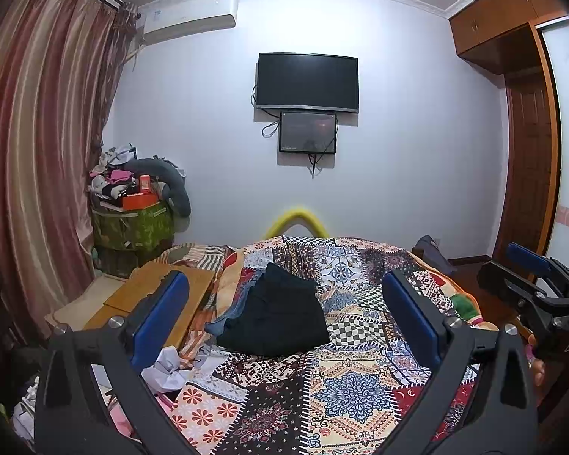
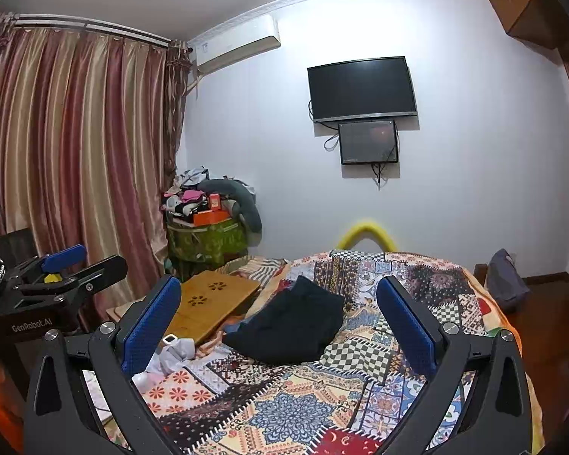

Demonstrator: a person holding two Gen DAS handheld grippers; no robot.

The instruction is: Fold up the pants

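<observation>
The dark pants point(image 1: 275, 314) lie bunched on the bed point(image 1: 345, 390), ahead of both grippers and apart from them. Left gripper point(image 1: 284, 314) and right gripper point(image 2: 280, 322) gape wide, empty. Neither seems clearly nearer; the long axis is hard to read.

Right hand-held gripper point(image 2: 278, 320) jaws wide apart, dark folded pants point(image 2: 288, 328) on patchwork quilt point(image 2: 296, 409)

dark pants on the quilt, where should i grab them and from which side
The dark pants lie as a bunched heap on the patchwork quilt, with their near edge forming a thick rolled rim. Probably best to pinch that near rim, coming in low from the front, where both open grippers already face it. The far part rises to a loose peak, which would likely just unravel.
</observation>
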